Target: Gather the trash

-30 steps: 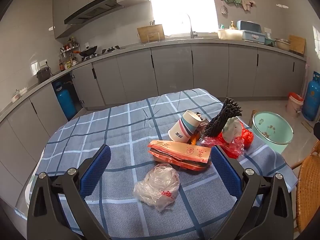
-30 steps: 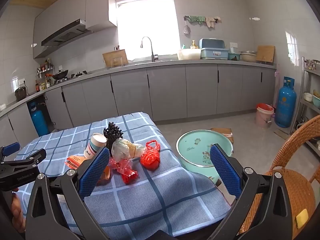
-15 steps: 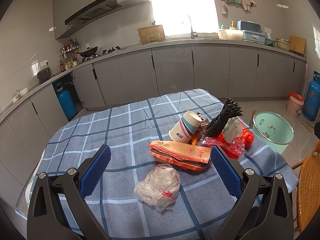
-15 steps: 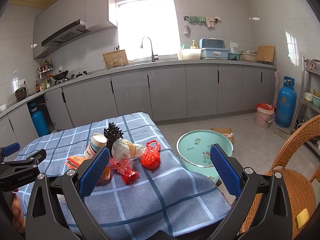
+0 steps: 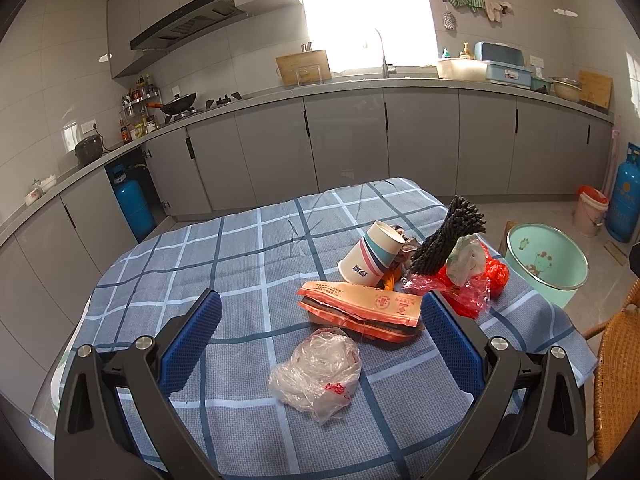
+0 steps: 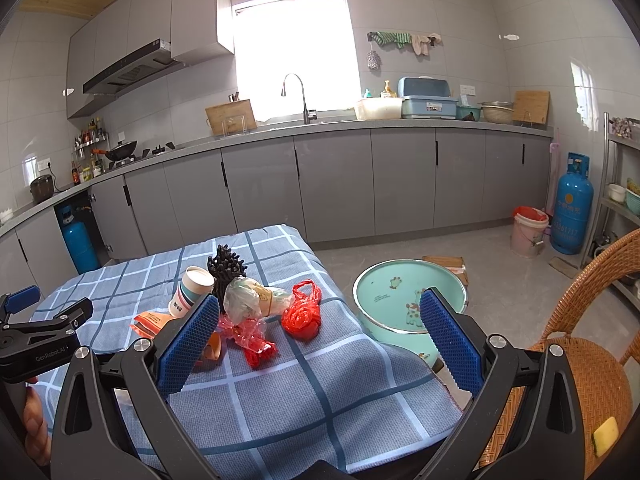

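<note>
Trash lies on a blue checked tablecloth (image 5: 240, 272). A crumpled clear plastic bag (image 5: 316, 368) is nearest, between the fingers of my open left gripper (image 5: 320, 344). Behind it lie an orange paper packet (image 5: 360, 308), a tipped striped paper cup (image 5: 370, 254), a black spiky bundle (image 5: 448, 240), a pale wrapped wad (image 5: 464, 256) and red plastic bags (image 5: 476, 288). My right gripper (image 6: 318, 340) is open and empty above the table's right edge, with the red bags (image 6: 302, 312), the wad (image 6: 248, 298) and the cup (image 6: 190, 290) ahead. The left gripper (image 6: 40, 332) shows at the left.
A mint green basin (image 6: 408, 300) stands on the floor right of the table. A wicker chair (image 6: 580, 360) is at the right. Grey kitchen cabinets (image 6: 360, 184), a blue gas cylinder (image 6: 570, 204) and a pink bucket (image 6: 528, 230) lie beyond.
</note>
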Available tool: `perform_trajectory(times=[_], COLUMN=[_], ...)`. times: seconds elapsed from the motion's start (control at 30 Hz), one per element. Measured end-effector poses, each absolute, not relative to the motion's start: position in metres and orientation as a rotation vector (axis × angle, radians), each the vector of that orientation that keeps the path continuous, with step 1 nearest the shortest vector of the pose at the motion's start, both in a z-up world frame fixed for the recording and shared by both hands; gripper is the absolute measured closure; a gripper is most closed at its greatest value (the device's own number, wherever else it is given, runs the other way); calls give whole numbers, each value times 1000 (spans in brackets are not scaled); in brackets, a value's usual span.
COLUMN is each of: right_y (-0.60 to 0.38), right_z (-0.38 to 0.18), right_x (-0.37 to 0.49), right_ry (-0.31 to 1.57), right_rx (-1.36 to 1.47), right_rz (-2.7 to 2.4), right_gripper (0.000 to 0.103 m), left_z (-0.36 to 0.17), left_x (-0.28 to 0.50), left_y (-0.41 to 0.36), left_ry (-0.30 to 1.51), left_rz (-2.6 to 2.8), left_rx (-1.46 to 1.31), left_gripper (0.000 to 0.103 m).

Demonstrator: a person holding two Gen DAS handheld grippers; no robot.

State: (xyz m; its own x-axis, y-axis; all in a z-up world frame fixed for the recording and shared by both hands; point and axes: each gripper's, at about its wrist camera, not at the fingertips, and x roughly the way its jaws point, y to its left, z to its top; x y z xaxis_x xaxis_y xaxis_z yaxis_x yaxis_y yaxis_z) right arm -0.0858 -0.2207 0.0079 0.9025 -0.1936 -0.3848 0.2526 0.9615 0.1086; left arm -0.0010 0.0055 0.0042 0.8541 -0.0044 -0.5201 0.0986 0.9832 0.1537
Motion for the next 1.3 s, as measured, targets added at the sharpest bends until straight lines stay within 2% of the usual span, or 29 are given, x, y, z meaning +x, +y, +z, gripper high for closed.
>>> perform_trajectory(times=[1.3], right_y=[-215], right_z=[11], right_x=[-83], right_ry=[384], right_rx=[158], right_rz=[-224], right_gripper=[4], left_z=[6], left_x=[-1], left_y=[7], left_ry=[544], left_rz=[-53], left_rx=[176], left_gripper=[5])
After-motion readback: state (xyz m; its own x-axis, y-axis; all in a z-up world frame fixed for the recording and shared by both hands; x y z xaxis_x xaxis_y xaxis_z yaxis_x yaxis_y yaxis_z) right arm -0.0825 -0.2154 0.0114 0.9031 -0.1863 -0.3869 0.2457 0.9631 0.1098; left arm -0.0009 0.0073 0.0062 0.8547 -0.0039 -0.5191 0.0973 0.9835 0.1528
